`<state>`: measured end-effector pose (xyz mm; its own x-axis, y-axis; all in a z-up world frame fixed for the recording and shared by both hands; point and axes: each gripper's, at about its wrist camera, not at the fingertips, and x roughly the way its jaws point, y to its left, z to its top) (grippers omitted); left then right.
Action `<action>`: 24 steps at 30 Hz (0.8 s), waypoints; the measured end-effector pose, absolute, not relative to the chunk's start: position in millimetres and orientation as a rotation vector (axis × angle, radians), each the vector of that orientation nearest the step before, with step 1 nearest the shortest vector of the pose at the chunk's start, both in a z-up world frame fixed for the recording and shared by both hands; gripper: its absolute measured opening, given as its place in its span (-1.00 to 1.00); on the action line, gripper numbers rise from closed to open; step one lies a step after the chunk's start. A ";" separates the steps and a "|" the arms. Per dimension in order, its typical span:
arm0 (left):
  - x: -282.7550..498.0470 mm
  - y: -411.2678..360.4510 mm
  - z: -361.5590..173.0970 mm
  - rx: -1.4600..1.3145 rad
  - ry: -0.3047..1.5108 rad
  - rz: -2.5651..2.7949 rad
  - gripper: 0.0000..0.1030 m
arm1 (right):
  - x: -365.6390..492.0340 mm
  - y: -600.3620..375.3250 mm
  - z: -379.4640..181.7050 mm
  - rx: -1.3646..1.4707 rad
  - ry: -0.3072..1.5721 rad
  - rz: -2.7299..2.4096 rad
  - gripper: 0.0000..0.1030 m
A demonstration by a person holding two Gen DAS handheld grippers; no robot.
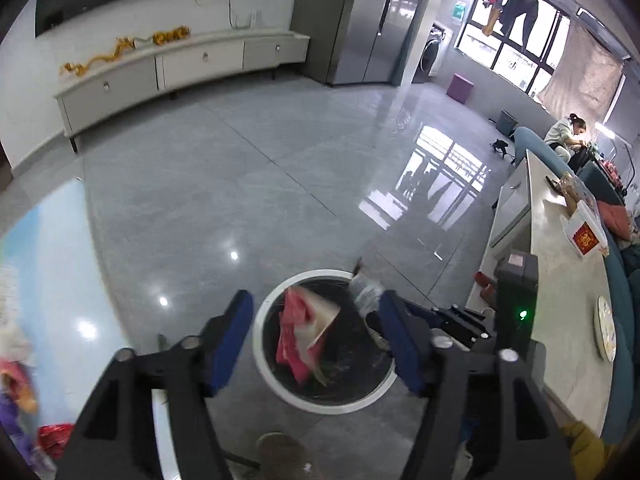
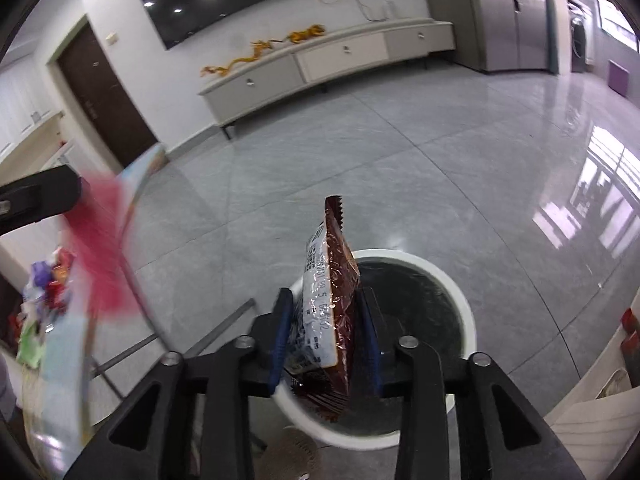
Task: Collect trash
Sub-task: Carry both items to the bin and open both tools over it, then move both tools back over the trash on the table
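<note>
Brown snack packet (image 2: 328, 304) in right gripper (image 2: 326, 336); one red wrapper (image 1: 304, 336) in bin (image 1: 264, 344).

Left gripper (image 1: 316, 340) spread wide above the bin (image 1: 326, 340); red-and-white bag (image 1: 304, 332) inside it; right gripper (image 1: 460, 320) beside its rim.

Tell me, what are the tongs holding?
The right tongs pinch a brown snack packet by its lower half. The left tongs hold nothing.

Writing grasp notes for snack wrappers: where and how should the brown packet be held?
Across its flat faces near the lower end, coming from below, as the right claw does: the brown packet is thin, stands upright, and its serrated top stays free above the bin.
</note>
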<state>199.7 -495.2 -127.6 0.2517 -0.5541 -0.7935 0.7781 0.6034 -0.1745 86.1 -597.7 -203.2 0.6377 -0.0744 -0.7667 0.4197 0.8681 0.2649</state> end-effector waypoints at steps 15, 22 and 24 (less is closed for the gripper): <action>135.5 -433.2 -84.1 0.262 0.736 -0.915 0.24 | 52.5 -564.1 -157.1 0.418 0.726 -0.318 -0.24; 95.3 -369.1 -48.0 0.291 0.656 -0.936 0.25 | 21.5 -513.6 -91.4 0.358 0.606 -0.269 -0.17; 89.4 -345.0 -40.7 0.286 0.636 -0.927 0.25 | 15.0 -497.2 -74.8 0.335 0.580 -0.250 -0.15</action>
